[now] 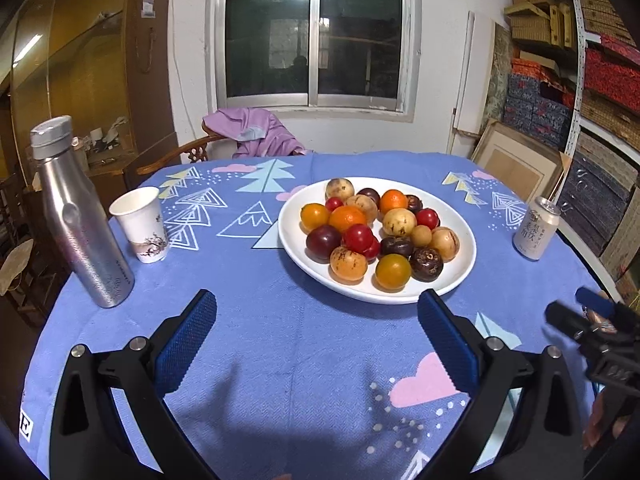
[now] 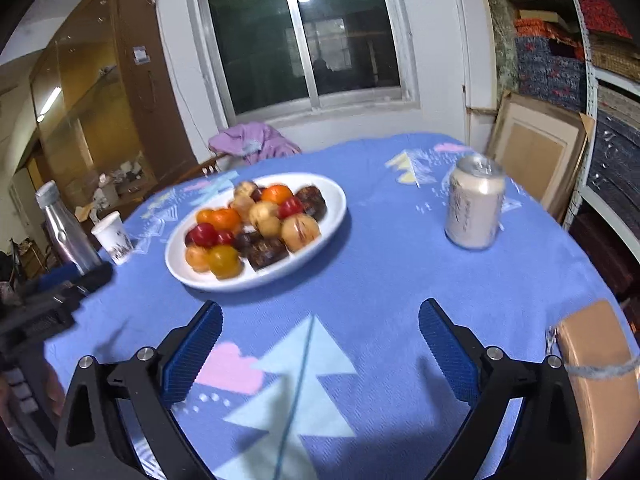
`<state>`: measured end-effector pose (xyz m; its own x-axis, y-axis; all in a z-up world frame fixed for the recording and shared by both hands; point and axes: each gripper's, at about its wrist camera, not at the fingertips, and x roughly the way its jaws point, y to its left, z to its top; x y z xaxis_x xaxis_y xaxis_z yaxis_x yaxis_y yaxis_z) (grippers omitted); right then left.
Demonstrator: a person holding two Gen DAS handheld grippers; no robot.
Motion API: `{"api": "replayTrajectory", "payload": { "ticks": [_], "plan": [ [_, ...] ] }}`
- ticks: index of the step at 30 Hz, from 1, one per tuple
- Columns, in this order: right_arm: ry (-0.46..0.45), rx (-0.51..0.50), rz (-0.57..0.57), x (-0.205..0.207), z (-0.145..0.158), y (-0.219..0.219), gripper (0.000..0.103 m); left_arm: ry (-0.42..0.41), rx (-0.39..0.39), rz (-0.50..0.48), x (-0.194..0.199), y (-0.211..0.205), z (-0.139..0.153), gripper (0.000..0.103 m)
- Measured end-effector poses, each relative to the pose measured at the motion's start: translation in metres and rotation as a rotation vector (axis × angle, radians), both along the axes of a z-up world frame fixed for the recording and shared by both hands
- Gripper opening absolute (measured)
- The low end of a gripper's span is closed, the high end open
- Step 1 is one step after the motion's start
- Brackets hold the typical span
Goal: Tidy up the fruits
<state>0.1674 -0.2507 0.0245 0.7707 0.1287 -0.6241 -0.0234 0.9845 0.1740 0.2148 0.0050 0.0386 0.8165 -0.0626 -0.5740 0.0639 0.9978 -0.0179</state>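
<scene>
Currently both grippers hang over a round table covered with a blue cloth (image 1: 304, 344) printed with pale trees, mountains and pink clouds. The left gripper (image 1: 316, 344) has its blue ribbed pads spread wide, with nothing but cloth between them; the right gripper (image 2: 320, 350) stands just as wide and equally empty. The fruits sit heaped on a wide white ceramic plate (image 1: 464, 248) near the middle of the table, ahead of the left gripper and slightly to its right: orange mandarins (image 1: 347, 218), glossy red plum-like fruits (image 1: 358, 237), dark purple-brown round ones (image 1: 426, 264) and tan speckled ones (image 1: 348, 265), all touching one another. In the right wrist view the same plate (image 2: 332, 208) lies ahead and to the left, blurred. On the table's left side stands a tall brushed-silver metal bottle (image 1: 82, 224) with small dark writing near its base, too fine to read, and just beside it a white paper cup (image 1: 142, 222) printed with a branch motif. On the right side stands a pale drink can (image 1: 536, 227) bearing vertical Chinese characters, not legible enough to give. At the cloth's left edge a large black letter "E" (image 1: 25, 430) shows.
</scene>
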Motion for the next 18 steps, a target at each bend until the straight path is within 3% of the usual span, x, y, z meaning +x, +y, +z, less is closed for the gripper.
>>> {"api": "replayTrajectory", "payload": {
  "ticks": [3,10,15,18],
  "plan": [
    [0.02,-0.003,0.005,-0.001,-0.007,0.004,0.1,-0.001,0.012,-0.005,-0.008,-0.003,0.004,0.099],
    [0.005,-0.089,0.025,-0.008,-0.007,0.019,0.1,0.005,-0.045,-0.08,-0.028,-0.013,0.01,0.099],
    [-0.025,-0.121,0.047,-0.014,-0.004,0.029,0.1,0.007,0.091,-0.025,-0.039,-0.031,0.004,0.099],
    [-0.026,-0.13,0.069,-0.017,-0.004,0.035,0.1,-0.001,0.12,-0.002,-0.042,-0.036,0.003,0.099]
  ]
}}
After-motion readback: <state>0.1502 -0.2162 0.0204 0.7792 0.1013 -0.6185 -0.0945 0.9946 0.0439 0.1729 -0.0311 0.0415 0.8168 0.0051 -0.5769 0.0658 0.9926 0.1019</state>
